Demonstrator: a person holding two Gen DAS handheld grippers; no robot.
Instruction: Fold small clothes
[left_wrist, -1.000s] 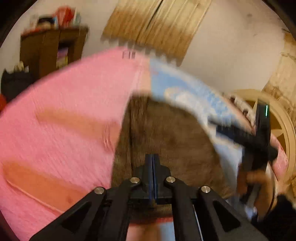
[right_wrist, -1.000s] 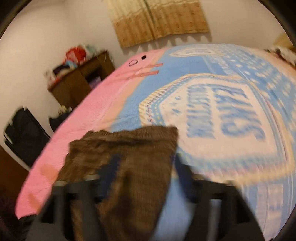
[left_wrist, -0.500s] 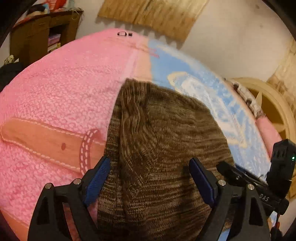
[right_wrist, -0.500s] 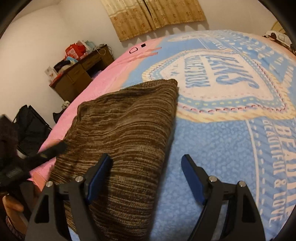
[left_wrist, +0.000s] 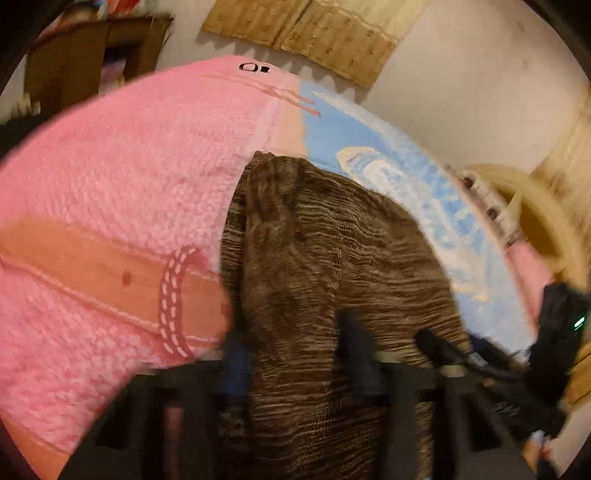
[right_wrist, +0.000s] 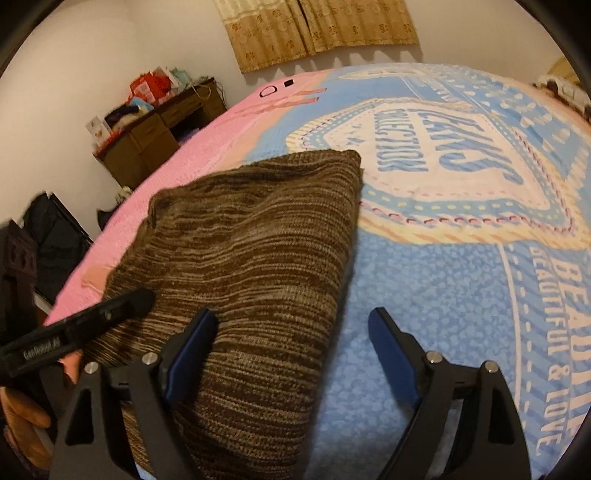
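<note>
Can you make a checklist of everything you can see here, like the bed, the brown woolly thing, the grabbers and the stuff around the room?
Surface: bed blanket, pink and blue, printed lettering.
Job's things: brown knit garment lying folded on the blanket.
Clutter: nothing seen on the bed.
Grippers: left gripper blurred, jaws closing, knit between them; right gripper wide, opening, straddling the garment's edge.
Cables: nothing seen.
Surroundings: wooden desk piled with items, curtain, white wall.
</note>
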